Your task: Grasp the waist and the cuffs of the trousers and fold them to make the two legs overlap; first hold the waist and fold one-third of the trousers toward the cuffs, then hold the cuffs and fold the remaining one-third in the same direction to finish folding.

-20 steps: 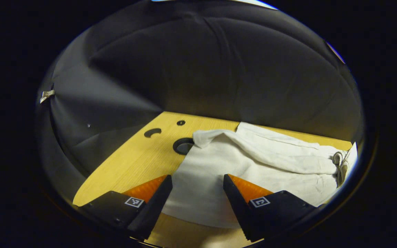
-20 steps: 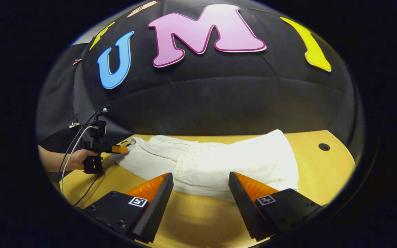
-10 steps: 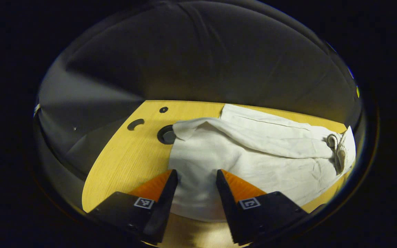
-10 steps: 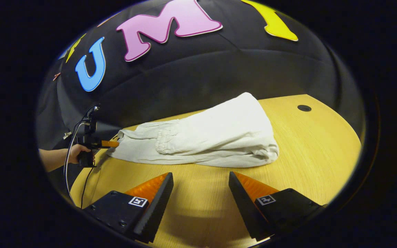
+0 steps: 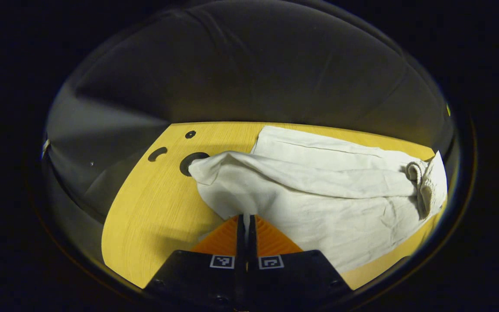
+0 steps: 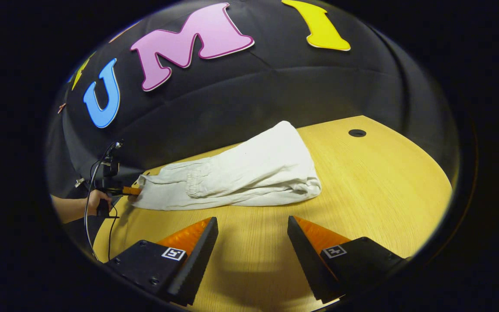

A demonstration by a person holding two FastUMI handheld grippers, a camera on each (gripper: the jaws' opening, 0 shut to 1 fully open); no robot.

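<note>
Left gripper view: the left gripper (image 5: 246,222) has its two fingers drawn together on a pinch of white cloth at the near edge of the trousers (image 5: 319,190), at the cuff end. The cloth rises into the closed tips, so the grasp reads as made on both sides. The trousers lie on the wooden table (image 5: 154,216), stretching away up and to the right from the jaws. A gathered, elasticated waistband (image 5: 420,182) sits partway along, at the right edge of this view. A round cable hole (image 5: 191,161) in the table lies just beside the far cuff corner.

Right gripper view: the right gripper (image 6: 253,236) stands with its fingers spread wide and nothing between them, poised over bare table. The trousers lie ahead of it, well apart from the tips, long axis running from lower left to upper right. The thick folded end (image 6: 293,173) is the nearer part to this gripper. At the far left the other gripper, held in a person's hand (image 6: 95,201), meets the cuff end.

Judgement: the waist third appears already laid over. The remaining fold must carry the cuffs along the long axis toward the folded end. The left gripper holds one cuff point; the right gripper stands far from the cuffs and would have to cross the whole garment to assist.
</note>
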